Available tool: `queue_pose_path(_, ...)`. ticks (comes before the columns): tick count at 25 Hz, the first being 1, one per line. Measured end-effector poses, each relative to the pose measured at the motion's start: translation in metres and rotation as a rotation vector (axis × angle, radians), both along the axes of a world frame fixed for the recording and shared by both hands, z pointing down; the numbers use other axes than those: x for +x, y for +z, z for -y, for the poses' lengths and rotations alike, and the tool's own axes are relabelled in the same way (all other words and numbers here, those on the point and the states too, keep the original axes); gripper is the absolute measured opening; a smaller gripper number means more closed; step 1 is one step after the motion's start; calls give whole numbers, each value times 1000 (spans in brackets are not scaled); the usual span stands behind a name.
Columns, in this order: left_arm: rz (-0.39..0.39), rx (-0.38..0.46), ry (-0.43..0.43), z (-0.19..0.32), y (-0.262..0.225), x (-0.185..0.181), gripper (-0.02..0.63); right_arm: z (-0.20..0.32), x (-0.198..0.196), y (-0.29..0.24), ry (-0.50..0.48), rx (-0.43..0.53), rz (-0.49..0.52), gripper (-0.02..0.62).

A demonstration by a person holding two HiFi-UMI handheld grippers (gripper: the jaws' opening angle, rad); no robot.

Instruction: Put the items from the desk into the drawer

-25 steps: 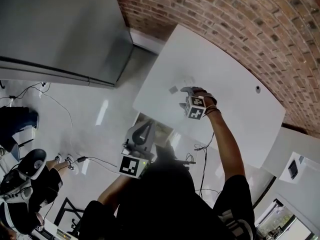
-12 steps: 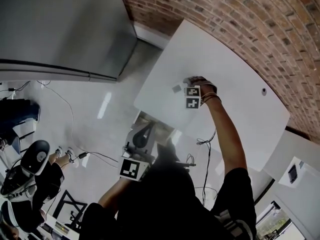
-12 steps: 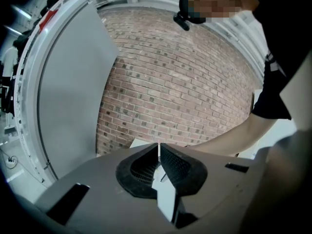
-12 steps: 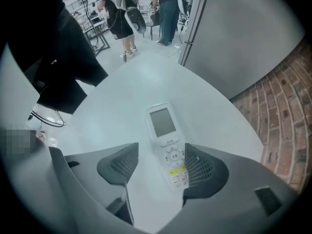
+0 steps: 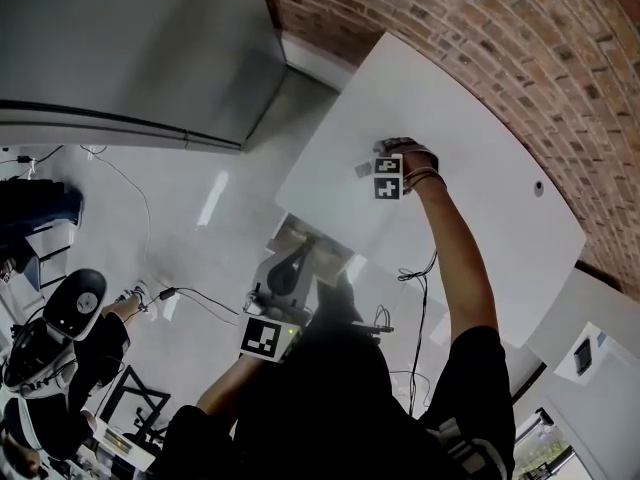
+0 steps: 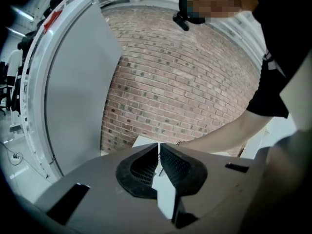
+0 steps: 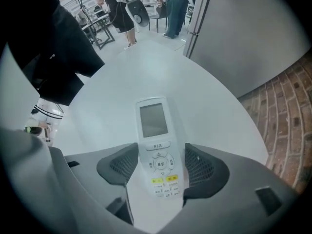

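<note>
A white remote control point(image 7: 156, 140) with a grey screen lies flat on the white desk point(image 7: 112, 96). My right gripper point(image 7: 158, 167) points straight down over it. Its jaws have just been opening and stand wide on either side of the remote's button end, not pressing on it. In the head view the right gripper point(image 5: 380, 164) stands by the remote point(image 5: 363, 169) near the desk's point(image 5: 480, 208) left corner. My left gripper point(image 5: 295, 258) hangs lower, in front of the open drawer point(image 5: 330, 261) under the desk edge. In the left gripper view its jaws point(image 6: 159, 152) are shut with nothing between them.
A brick wall point(image 5: 520, 38) runs behind the desk and a large grey cabinet point(image 5: 130, 48) stands to its left. Cables point(image 5: 180, 293) trail over the pale floor. People and chairs point(image 7: 122, 4) are far off beyond the desk.
My right gripper has come down over the remote, so its marker cube now sits right beside it. The left gripper has sunk slightly by the drawer.
</note>
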State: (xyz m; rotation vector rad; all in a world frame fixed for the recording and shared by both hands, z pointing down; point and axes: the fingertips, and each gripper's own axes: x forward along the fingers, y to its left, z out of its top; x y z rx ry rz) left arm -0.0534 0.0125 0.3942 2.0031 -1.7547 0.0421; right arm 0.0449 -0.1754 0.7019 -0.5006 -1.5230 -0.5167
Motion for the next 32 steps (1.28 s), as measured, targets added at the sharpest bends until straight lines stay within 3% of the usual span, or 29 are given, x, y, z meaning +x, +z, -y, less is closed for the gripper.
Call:
queue_pose_path(6, 2, -1, -13, -6, 2, -6, 14, -1, 0, 1, 16, -28, -25, 267)
queue_pose_path(14, -1, 18, -10, -11, -4, -6, 14, 0, 2, 2, 38, 33, -62, 258)
queue_pose_path(26, -7, 53, 11, -19, -14, -16, 14, -30, 31, -18, 271, 65, -13, 255)
queue_pose_path(32, -16, 125, 69, -22, -26, -10, 14, -61, 53, -42, 380, 83, 22, 255)
